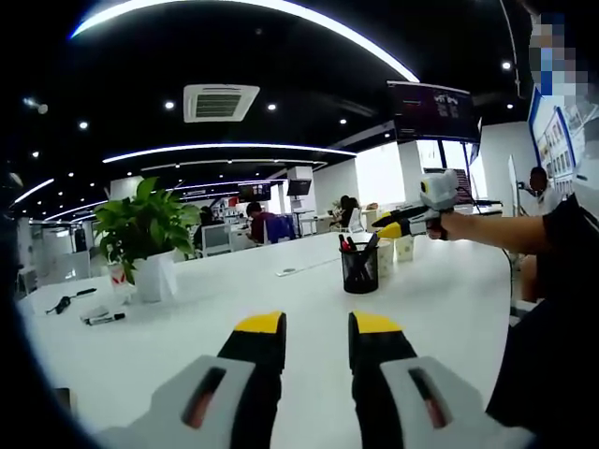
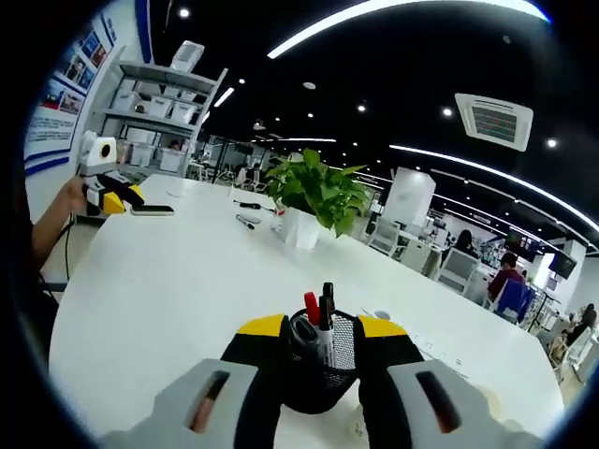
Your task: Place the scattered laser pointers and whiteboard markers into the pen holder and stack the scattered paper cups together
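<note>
L gripper (image 1: pixel 316 339) hovers over white table (image 1: pixel 187 346), jaws apart, grasping nothing. R gripper (image 2: pixel 323 346) jaws apart, straddling black mesh pen holder (image 2: pixel 323 365) w/ markers (image 2: pixel 313 307) inside, contact unclear. Paper cups (image 1: pixel 395 251) just behind holder; loose markers (image 1: pixel 101 318) near potted plant (image 1: pixel 145 234).

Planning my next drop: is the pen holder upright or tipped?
Upright. The black mesh pen holder stands on the white table, markers sticking out of its open top.
</note>
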